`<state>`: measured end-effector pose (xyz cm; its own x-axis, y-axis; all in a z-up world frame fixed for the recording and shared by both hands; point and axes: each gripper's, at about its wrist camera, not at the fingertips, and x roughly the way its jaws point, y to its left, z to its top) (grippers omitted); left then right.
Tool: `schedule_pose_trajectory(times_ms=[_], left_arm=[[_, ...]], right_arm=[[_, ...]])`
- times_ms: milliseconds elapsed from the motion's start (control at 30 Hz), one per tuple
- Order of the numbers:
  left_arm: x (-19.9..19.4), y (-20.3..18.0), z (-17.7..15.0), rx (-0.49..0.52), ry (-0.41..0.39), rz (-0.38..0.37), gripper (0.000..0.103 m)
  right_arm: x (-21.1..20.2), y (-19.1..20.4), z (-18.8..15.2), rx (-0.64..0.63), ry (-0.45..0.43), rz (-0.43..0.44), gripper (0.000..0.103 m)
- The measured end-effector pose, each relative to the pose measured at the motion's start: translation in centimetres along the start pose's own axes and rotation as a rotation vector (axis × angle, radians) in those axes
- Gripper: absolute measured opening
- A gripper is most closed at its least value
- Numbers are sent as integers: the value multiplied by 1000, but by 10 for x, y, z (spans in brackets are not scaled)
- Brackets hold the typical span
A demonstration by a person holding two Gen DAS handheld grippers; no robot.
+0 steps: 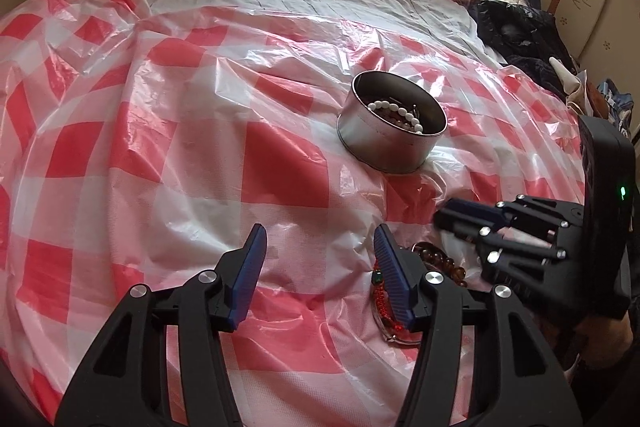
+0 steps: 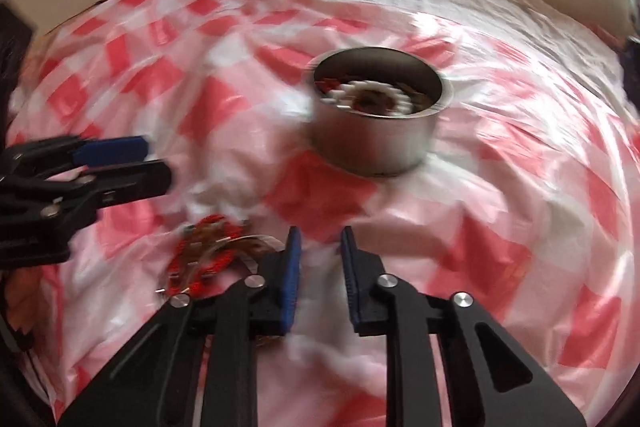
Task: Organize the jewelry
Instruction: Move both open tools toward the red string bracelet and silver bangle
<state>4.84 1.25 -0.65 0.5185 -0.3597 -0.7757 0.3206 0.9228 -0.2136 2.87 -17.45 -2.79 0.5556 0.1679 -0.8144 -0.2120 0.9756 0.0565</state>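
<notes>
1. Progress: the round, open-topped silver metal tin [image 1: 390, 123] already holds a white bead bracelet [image 1: 400, 111] lying over darker beads, so part of the sorting looks done; a small heap of loose pieces remains on the red-and-white checked plastic sheet [image 1: 200, 147], so I judge the task partway along.

2. What is left: a red braided cord bracelet with a green bead [image 1: 380, 291], a strand of amber-brown glossy beads [image 1: 440, 263], and what seems a thin metal bangle beneath them; all lie near the front edge of the sheet, well apart from the tin.

3. Look of the pieces: the right wrist view is blurred, yet shows the red cord [image 2: 208, 259] tangled with pale wire-like loops; I cannot tell how many separate items the heap holds.

4. Left gripper [image 1: 320, 255]: its blue-padded fingers are spread with only bare sheet between them; the right-hand finger stands in front of the red cord, and whether it touches I cannot tell.

5. Right gripper [image 2: 318, 251]: jaws narrowed to a slim gap, not pressed together; nothing is visibly pinched, and the heap lies just beside its left finger.

6. Next, as a judgement: one claw must take a piece from the heap and carry it to the tin; the tangle may drag neighbours along.
</notes>
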Motion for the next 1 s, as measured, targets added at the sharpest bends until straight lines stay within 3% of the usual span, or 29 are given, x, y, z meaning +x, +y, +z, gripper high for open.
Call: schedule_pose_trajectory(times_ms=[100, 133, 200, 333, 567, 700, 767, 867, 933, 1000], left_arm=[[-1, 1, 1, -2, -3, 1, 53], [-1, 1, 1, -2, -4, 2, 53], [-2, 2, 1, -3, -6, 3, 53], [0, 1, 1, -3, -2, 2, 53], [0, -1, 1, 4, 1, 1, 54], [1, 0, 1, -1, 2, 3, 54], [2, -1, 0, 8, 6, 4, 54], [1, 0, 0, 6, 5, 6, 54], [1, 1, 1, 1, 4, 6, 54], [0, 2, 1, 0, 0, 7, 54]], right_arm=[[-6, -13, 0, 39, -10, 38, 18], [-10, -11, -1, 26, -30, 94, 18], [-13, 3, -2, -56, -25, 127, 18], [-3, 25, -5, -151, 2, 84, 18], [2, 13, -2, -83, 10, 77, 19], [1, 28, -9, -180, 9, 30, 19], [7, 20, -5, -133, 33, 12, 19], [4, 2, -2, -77, 27, -81, 19], [1, -9, -2, -46, 30, -76, 19], [-4, -11, -4, -46, 8, -16, 20]])
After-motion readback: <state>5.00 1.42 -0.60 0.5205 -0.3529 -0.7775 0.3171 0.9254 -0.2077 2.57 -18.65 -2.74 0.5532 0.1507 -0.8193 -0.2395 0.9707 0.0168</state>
